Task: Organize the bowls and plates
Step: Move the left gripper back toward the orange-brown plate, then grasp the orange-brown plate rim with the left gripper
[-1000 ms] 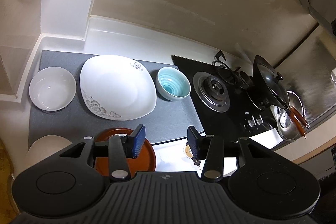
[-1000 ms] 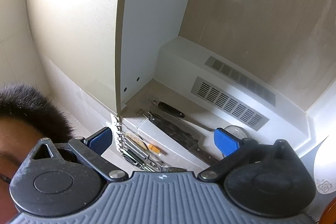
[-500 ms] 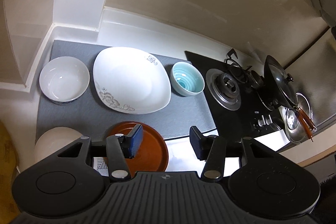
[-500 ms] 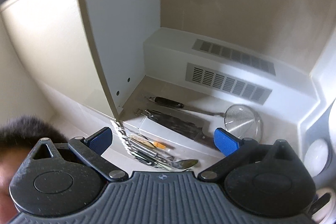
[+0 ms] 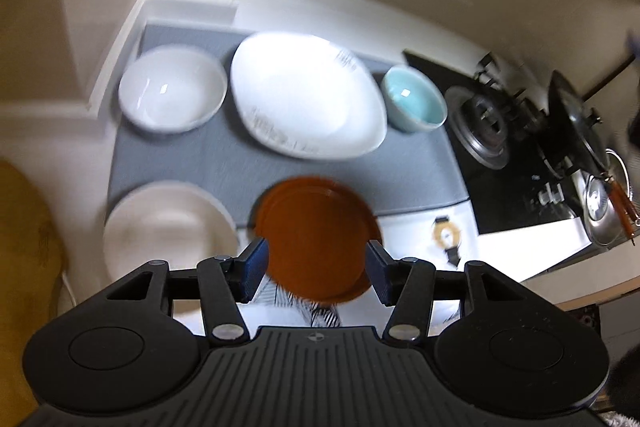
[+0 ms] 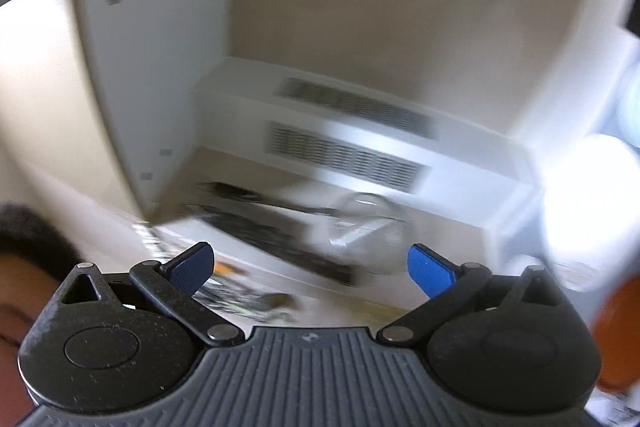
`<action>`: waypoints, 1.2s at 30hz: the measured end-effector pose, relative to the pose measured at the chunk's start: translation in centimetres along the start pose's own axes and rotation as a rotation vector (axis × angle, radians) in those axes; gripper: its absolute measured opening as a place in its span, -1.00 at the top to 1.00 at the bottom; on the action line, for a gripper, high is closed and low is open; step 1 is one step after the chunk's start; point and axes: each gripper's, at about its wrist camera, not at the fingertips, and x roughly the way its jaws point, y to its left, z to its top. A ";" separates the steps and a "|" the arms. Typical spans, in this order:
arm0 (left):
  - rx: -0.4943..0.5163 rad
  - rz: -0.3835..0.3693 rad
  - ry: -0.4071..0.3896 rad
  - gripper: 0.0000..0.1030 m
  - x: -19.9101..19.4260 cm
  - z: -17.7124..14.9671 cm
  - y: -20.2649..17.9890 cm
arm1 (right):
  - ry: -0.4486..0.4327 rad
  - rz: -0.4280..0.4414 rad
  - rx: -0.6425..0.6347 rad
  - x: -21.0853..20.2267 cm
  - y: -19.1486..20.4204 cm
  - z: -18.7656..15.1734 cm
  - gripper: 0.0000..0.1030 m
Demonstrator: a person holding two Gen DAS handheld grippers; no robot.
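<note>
In the left wrist view an orange plate (image 5: 316, 223) lies at the front edge of a grey mat (image 5: 240, 171). My left gripper (image 5: 316, 261) hangs over it with its jaws opening; the plate shows between the fingers, and the pads do not press on it. Behind it stand a white bowl (image 5: 172, 91), a large white flowered plate (image 5: 304, 95) and a pale blue bowl (image 5: 416, 103). A cream dish (image 5: 168, 231) sits front left. My right gripper (image 6: 310, 267) is open and holds nothing; the orange plate (image 6: 616, 331) shows at its right edge.
A black gas hob (image 5: 484, 131) with a lidded wok (image 5: 576, 123) lies right of the mat. The right wrist view is blurred: a white vented box (image 6: 348, 143), a mesh strainer (image 6: 368, 223), a knife (image 6: 280, 239), and a person's head (image 6: 24, 247) at the left.
My left gripper has sunk toward the counter and its jaws have widened, so the orange plate now shows between the fingers. My right gripper has dropped and rolled; its view is blurred.
</note>
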 end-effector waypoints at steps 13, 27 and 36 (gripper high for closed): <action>0.091 -0.022 0.089 -0.09 3.0 -0.2 -4.6 | -0.114 -0.106 -0.028 -6.2 -3.0 -0.6 -1.00; 0.268 0.024 0.260 -0.11 8.0 3.0 -10.2 | -0.137 -0.178 -0.115 -7.8 -2.8 -1.7 -1.00; 0.222 0.158 0.205 -0.13 9.9 3.6 -8.1 | -0.126 -0.696 -0.486 -6.6 -5.1 -0.9 -1.00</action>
